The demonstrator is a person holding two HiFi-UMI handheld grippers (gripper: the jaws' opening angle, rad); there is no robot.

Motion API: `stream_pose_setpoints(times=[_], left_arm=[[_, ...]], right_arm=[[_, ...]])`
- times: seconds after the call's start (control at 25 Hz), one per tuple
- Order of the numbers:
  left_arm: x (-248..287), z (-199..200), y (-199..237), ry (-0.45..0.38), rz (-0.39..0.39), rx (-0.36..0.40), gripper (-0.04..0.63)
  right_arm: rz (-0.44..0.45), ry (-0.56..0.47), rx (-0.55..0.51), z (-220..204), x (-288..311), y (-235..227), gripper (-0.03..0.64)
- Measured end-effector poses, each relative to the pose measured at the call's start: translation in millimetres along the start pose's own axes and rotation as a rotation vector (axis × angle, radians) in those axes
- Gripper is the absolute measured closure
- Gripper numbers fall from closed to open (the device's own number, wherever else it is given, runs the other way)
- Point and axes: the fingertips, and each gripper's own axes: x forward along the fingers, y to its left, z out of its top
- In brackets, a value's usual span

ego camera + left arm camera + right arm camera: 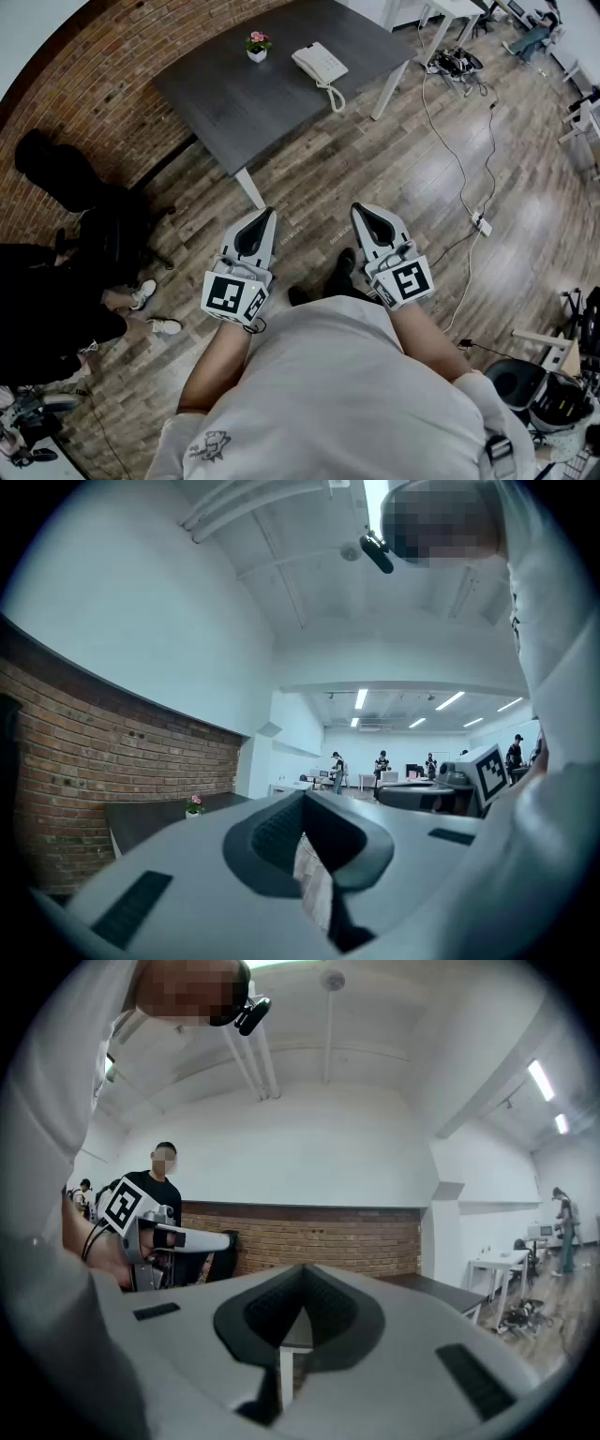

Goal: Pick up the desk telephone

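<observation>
**Grey-padded, shut, and nowhere near the telephone yet**

Closed tip to tip on the left gripper, with only a sliver of floor showing past the pads and nothing pinched there. Likewise on the right gripper: pressed together, empty. Held level, side by side, close in front of the body at about waist height, pointing across the room.

Directly below and ahead, only bare wooden floor. Farther out, across that floor, to a dark desk set against a brick wall. Near the desk's far edge, just beside a small potted flower: the white desk telephone, handset seemingly in its cradle, coiled cord trailing toward the nearer edge of the top. Well apart from both grippers, with open floor between.

Judged as barely begun. Nothing reached for, nothing touched, no jaws parted, telephone sitting where it belongs. Left to do, by the look of it: cross to the desk, bring a gripper in over the telephone, open the jaws, close on body or handset, and lift clear. Worth minding that cord when lifting, since likely to drag or snag on the desk edge.
</observation>
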Motion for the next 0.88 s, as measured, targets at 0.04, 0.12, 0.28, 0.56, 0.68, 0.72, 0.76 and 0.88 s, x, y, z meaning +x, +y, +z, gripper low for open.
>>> stream_pose_setpoints(times=[0.04, 0.12, 0.28, 0.56, 0.68, 0.72, 0.76, 0.88], left_arm=[[2, 0, 0, -0.001, 0.000, 0.001, 0.584], [5, 0, 0, -0.003, -0.001, 0.002, 0.584], [12, -1, -2, 0.001, 0.003, 0.004, 0.584], [34, -8, 0, 0.011, 0.020, -0.004, 0.584], [46, -9, 0, 0.010, 0.030, 0.003, 0.584], [52, -9, 1, 0.011, 0.035, 0.006, 0.584], [57, -8, 2, 0.012, 0.042, 0.006, 0.584], [76, -9, 9, 0.015, 0.077, 0.003, 0.584]], right_arm=[[0.000, 0.001, -0.001, 0, 0, -1, 0.614], [0.001, 0.002, -0.002, 0, 1, -4, 0.614], [0.003, 0.003, -0.001, -3, 0, -12, 0.614], [0.019, 0.006, 0.001, -7, 8, -33, 0.615], [0.031, 0.010, 0.003, -8, 12, -46, 0.614], [0.037, 0.010, 0.007, -8, 14, -51, 0.614], [0.042, 0.009, 0.014, -9, 17, -57, 0.614], [0.046, 0.016, 0.031, -13, 26, -79, 0.612]])
